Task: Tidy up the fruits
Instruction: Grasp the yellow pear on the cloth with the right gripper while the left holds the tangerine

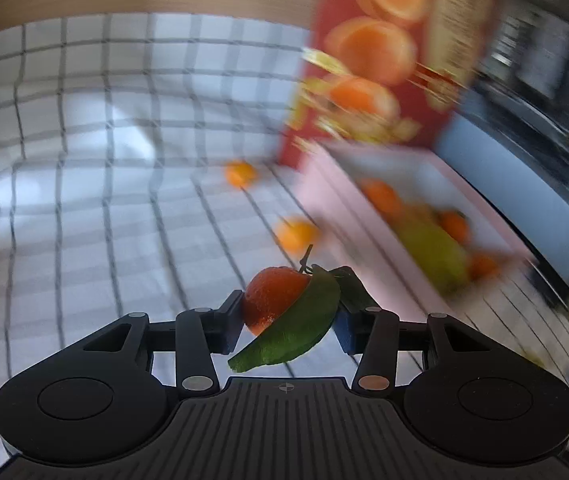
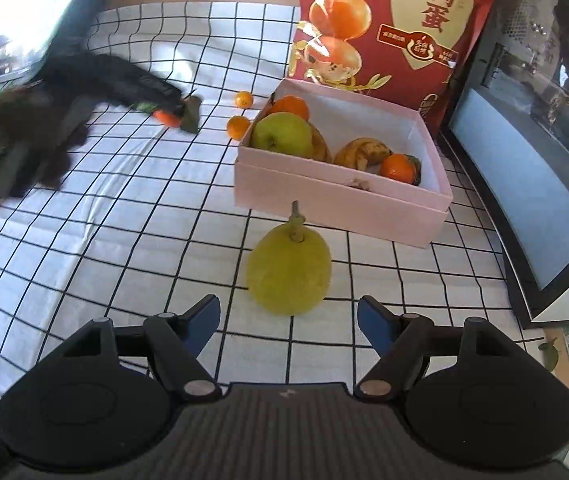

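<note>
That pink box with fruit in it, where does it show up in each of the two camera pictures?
Left wrist view: the pink box sits blurred at centre right, past the tangerine held in the left gripper.
Right wrist view: the same box is sharp, just above centre, behind the green pear.
Shared landmark: the red bag printed with orange halves stands right behind the box in both.

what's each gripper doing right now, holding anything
left gripper: closed on the leafy tangerine, held above the checked cloth.
right gripper: open, holding nothing; the pear lies just ahead of its jaws.
</note>
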`<action>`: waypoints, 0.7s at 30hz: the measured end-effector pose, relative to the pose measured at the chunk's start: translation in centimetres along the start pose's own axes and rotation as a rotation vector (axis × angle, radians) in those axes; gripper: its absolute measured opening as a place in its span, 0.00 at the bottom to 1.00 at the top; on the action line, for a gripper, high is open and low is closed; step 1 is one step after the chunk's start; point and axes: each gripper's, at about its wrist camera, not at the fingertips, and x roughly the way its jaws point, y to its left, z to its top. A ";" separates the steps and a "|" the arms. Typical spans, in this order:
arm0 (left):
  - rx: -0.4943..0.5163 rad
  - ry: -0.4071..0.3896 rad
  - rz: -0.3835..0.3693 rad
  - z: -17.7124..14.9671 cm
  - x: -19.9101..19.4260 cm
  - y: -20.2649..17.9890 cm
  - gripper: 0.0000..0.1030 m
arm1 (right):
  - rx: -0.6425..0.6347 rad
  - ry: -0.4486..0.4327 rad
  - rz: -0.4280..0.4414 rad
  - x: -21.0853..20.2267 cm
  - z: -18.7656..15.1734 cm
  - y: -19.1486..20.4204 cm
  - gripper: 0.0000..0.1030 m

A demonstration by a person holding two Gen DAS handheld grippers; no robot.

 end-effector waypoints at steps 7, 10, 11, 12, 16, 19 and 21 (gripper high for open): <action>0.022 0.134 -0.107 -6.4 -3.3 -4.2 0.50 | 0.038 -0.008 -0.001 2.4 0.7 -0.6 0.74; 0.024 0.171 -0.121 -7.9 -4.3 -5.4 0.50 | 0.060 -0.006 0.009 3.8 1.2 -1.1 0.74; 0.022 0.175 -0.123 -8.3 -4.6 -5.5 0.50 | 0.069 -0.005 0.020 4.2 1.4 -1.2 0.74; 0.022 0.180 -0.125 -8.6 -4.9 -5.7 0.50 | 0.074 -0.007 0.028 4.4 1.5 -1.3 0.74; 0.030 0.186 -0.116 -9.0 -5.6 -6.3 0.50 | 0.079 -0.003 0.048 5.6 1.7 -1.4 0.74; 0.028 0.192 -0.108 -8.6 -5.4 -6.6 0.50 | 0.081 0.013 0.073 6.2 1.6 -1.4 0.74; 0.029 0.196 -0.108 -8.3 -5.1 -6.8 0.50 | 0.070 0.014 0.081 6.4 1.5 -1.3 0.72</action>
